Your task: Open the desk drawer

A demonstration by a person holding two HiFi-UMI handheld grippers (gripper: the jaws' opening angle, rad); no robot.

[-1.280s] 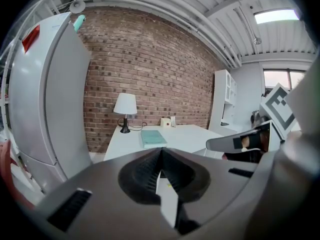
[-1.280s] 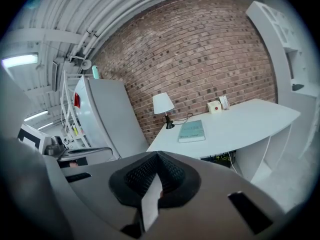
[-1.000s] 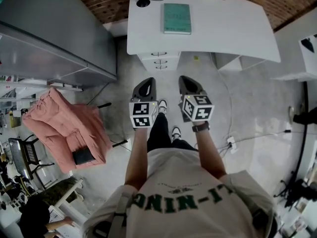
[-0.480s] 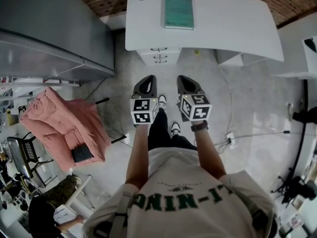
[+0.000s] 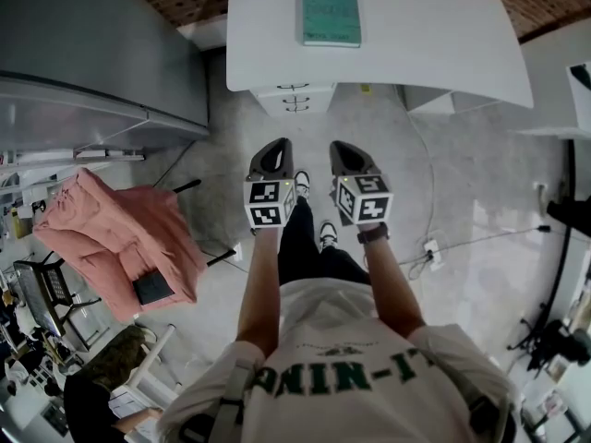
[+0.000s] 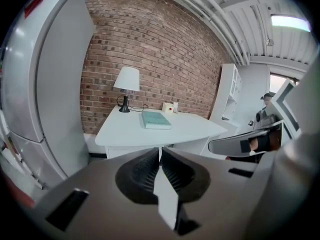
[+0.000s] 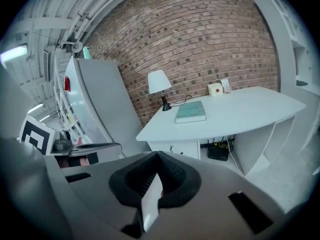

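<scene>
- Pink jacket (image 5: 115, 238) draped over chair at far left.
- Tall grey cabinet (image 5: 102, 53) set beside worktop's left end.
- Left hand-held gripper (image 5: 274, 150) held above floor (image 5: 369, 127), jaws pressed together, nothing gripped.
- Desk drawers (image 5: 296, 100) seen shut under white worktop (image 5: 434, 44), ahead of both grippers and well apart; stretch of grey floor between.
- Teal book (image 5: 330, 14) laid on worktop above drawers.
- Right hand-held gripper (image 5: 343, 150) likewise closed, nothing gripped.
- Power strip (image 5: 431, 255) seen on floor at right.
</scene>
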